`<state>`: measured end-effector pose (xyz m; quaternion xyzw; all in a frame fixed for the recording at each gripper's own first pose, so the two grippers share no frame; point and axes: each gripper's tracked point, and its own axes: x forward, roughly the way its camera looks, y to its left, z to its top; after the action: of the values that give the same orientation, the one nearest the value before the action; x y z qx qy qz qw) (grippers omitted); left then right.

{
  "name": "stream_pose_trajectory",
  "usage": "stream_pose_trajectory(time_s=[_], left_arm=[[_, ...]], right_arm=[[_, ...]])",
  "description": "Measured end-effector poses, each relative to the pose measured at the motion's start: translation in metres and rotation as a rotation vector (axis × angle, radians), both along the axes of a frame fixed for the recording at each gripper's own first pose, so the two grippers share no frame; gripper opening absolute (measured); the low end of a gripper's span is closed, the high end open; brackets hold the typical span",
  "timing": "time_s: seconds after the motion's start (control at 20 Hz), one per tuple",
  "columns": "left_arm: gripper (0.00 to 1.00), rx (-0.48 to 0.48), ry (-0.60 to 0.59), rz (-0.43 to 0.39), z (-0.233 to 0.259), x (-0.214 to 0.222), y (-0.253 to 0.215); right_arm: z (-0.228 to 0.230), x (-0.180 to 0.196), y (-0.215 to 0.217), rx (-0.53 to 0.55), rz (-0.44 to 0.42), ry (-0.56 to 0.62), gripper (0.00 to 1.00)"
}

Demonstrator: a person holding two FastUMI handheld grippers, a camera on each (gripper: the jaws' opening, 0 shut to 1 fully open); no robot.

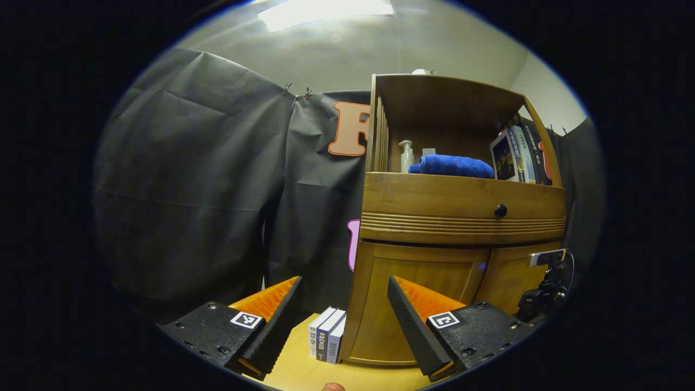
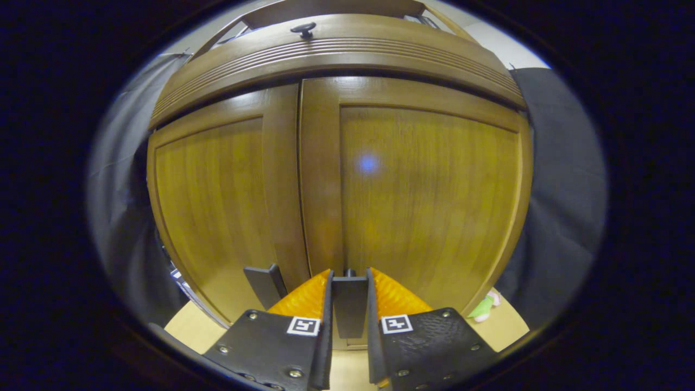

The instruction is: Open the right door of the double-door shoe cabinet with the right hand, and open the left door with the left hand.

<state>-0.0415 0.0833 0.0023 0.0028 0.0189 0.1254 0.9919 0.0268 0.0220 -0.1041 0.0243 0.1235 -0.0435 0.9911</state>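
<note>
The wooden shoe cabinet [image 1: 461, 203] stands on a pale floor, with both lower doors looking closed. In the right gripper view the right door [image 2: 429, 190] and the left door [image 2: 217, 206] meet at a centre seam. My right gripper [image 2: 349, 274] is shut on the right door's dark flat handle [image 2: 349, 304], one finger on each side. The left door's handle [image 2: 264, 285] sticks out just to the left, untouched. My left gripper [image 1: 343, 282] is open and holds nothing, some way off the cabinet's left front corner. The left gripper view also shows the left door [image 1: 423, 282] and, at the right door, the right gripper [image 1: 548, 282].
A drawer with a black knob [image 1: 500, 210] sits above the doors. The open shelf holds a pump bottle [image 1: 406, 156], a blue towel [image 1: 453, 165] and books [image 1: 516, 155]. Three books [image 1: 327, 341] stand on the floor by the cabinet's left side. A green toy [image 2: 486, 307] lies right of it.
</note>
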Motion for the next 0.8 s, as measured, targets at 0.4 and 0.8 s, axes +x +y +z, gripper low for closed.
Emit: stream_pose_trajectory(time_s=[0.4,0.8], left_arm=[[0.92,-0.024,0.025,-0.092,-0.011,0.0,-0.029],[0.95,-0.062,0.066,-0.255,-0.026,0.006,-0.082]], right_arm=[[0.001,-0.042,-0.009,0.003,-0.015,0.004,0.27],[0.004,-0.082,-0.026,-0.028,-0.038,0.006,0.27]])
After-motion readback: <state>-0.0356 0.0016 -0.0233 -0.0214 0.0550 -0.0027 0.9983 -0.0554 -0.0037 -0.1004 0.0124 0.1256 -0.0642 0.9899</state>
